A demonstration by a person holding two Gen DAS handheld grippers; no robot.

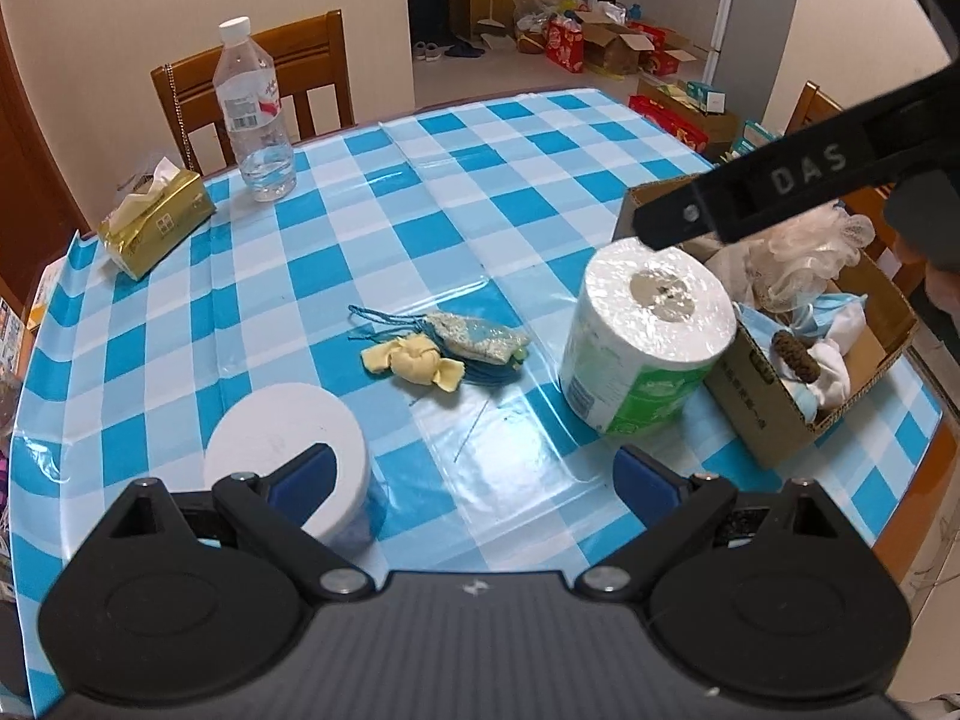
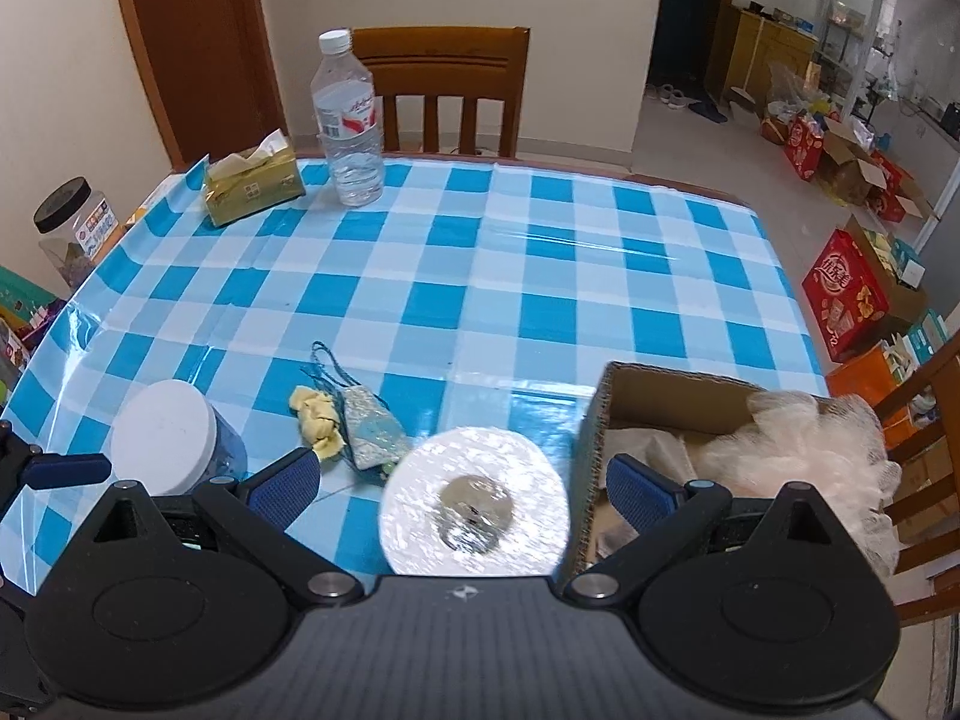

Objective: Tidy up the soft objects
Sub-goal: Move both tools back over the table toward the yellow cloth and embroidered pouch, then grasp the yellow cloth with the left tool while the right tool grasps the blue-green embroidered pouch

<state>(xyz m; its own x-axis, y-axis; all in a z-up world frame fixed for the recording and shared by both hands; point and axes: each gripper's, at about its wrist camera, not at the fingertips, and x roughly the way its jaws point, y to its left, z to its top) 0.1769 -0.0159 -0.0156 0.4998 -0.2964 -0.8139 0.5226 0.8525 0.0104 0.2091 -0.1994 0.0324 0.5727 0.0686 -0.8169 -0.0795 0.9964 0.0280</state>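
A wrapped toilet paper roll stands on the checked tablecloth against a cardboard box; in the right wrist view the roll sits between my open right gripper's fingers, below them. The box holds a white bath pouf, face masks and cloths. A yellow cloth knot and a blue drawstring pouch lie mid-table, also in the right wrist view. My left gripper is open and empty, above the near table edge.
A white-lidded jar stands by my left finger, also in the right wrist view. A water bottle and a gold tissue pack stand at the far left. Wooden chairs ring the table.
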